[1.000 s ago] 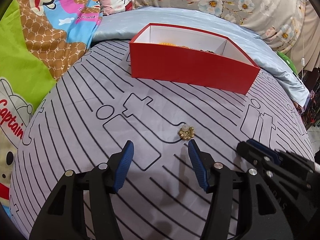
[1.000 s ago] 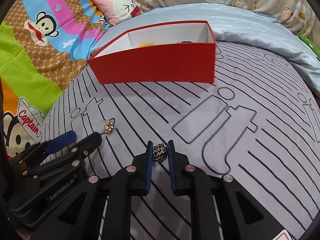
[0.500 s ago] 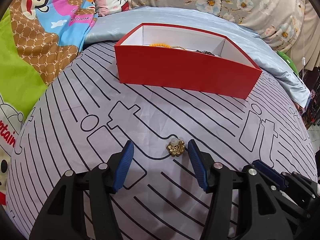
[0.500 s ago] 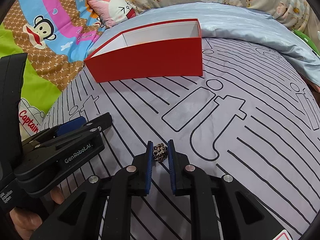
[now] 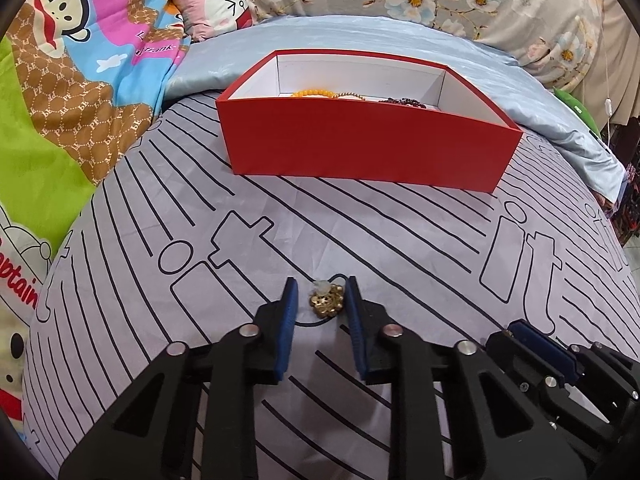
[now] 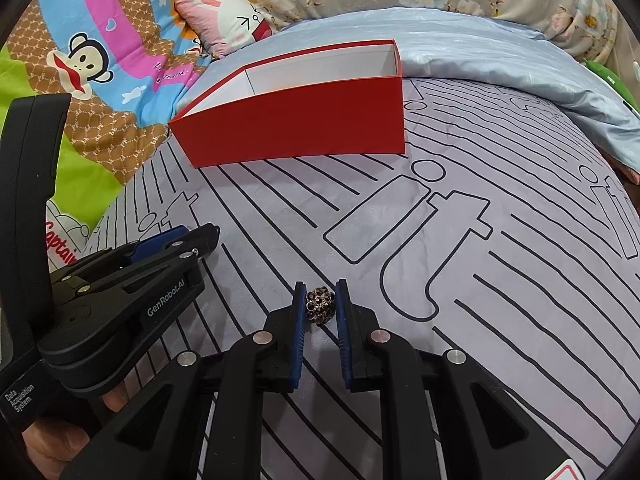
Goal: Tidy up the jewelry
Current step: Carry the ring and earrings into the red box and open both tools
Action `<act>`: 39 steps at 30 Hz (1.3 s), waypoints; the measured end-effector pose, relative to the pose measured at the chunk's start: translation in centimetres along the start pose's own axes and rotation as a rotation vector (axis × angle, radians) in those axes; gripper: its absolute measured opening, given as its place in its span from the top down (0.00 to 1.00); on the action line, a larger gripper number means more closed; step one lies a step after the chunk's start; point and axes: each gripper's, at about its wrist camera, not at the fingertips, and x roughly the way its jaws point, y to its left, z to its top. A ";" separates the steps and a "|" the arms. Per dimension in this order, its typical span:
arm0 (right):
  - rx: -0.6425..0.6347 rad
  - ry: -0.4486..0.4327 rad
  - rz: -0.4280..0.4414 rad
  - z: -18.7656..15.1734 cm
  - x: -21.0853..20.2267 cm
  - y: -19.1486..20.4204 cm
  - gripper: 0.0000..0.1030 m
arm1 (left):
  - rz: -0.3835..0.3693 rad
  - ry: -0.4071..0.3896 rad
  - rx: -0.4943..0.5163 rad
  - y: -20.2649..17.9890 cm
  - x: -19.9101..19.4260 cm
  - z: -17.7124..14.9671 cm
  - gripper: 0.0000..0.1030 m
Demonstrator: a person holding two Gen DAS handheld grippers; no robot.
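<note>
In the left wrist view, the left gripper (image 5: 322, 300) is low in the middle of the frame, and a small gold earring (image 5: 326, 301) lies on the bed sheet (image 5: 400, 248) between its blue fingers (image 5: 289, 320). The jaws are narrowed around the earring, but a thin gap shows on both sides, so I cannot tell if they already press it. Above, in the upper middle of the frame, stands the red box (image 5: 360, 148), open on top. Inside it, near the front wall, are an orange bead string (image 5: 314, 93) and a dark bead string (image 5: 404, 102). The right gripper (image 5: 536, 344) enters at the lower right of this frame.

In the right wrist view, the right gripper (image 6: 320, 306) is in the lower middle, and its jaws pinch a dark earring (image 6: 320, 305) with small stones; both pads touch it. The earring seems to be at the sheet (image 6: 480, 240) or just above it. The box (image 6: 304, 124) is in the upper middle of the frame, well apart from the gripper. The left gripper (image 6: 200, 236) comes in from the left side, pointing toward the middle. A pink pillow (image 6: 232, 20) lies behind the box at the top.
</note>
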 end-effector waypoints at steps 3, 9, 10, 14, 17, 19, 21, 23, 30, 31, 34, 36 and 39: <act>0.003 -0.001 -0.001 0.0 -0.1 0.0 0.87 | -0.007 0.003 0.002 -0.1 -0.1 0.0 0.83; 0.009 -0.005 0.000 -0.1 -0.5 -0.2 0.87 | -0.016 0.012 0.000 -0.2 -0.4 -0.2 0.83; 0.011 -0.008 0.001 0.0 -0.7 -0.2 0.87 | -0.019 0.013 -0.001 -0.2 -0.5 -0.2 0.83; 0.014 -0.022 0.005 0.2 -1.5 -0.3 0.87 | -0.023 0.012 -0.005 -0.4 -1.4 -0.1 0.83; 0.017 -0.041 0.007 0.6 -2.4 -0.3 0.87 | -0.028 0.010 -0.012 -0.5 -2.3 0.3 0.83; 0.021 -0.053 0.010 0.9 -3.0 -0.3 0.87 | -0.029 0.006 -0.011 -0.6 -2.9 0.6 0.83; 0.023 -0.066 0.013 1.3 -3.6 -0.2 0.87 | -0.032 -0.001 -0.009 -0.7 -3.5 1.0 0.83; 0.022 -0.078 0.015 1.7 -4.1 -0.1 0.87 | -0.035 -0.009 -0.006 -0.9 -4.2 1.5 0.83; 0.015 -0.107 0.017 3.2 -5.7 0.4 0.87 | -0.041 -0.034 0.001 -1.2 -6.1 3.0 0.83; 0.014 -0.110 0.017 3.5 -5.9 0.5 0.87 | -0.041 -0.038 0.002 -1.2 -6.3 3.3 0.83; 0.009 -0.126 0.019 4.5 -6.4 0.7 0.87 | -0.036 -0.053 0.009 -1.3 -6.9 4.1 0.83; 0.004 -0.141 0.022 5.4 -6.7 0.8 0.87 | -0.036 -0.064 0.012 -1.4 -7.1 4.9 0.83; -0.010 -0.168 0.019 6.9 -7.0 1.0 0.87 | -0.034 -0.084 0.016 -1.4 -7.3 6.2 0.83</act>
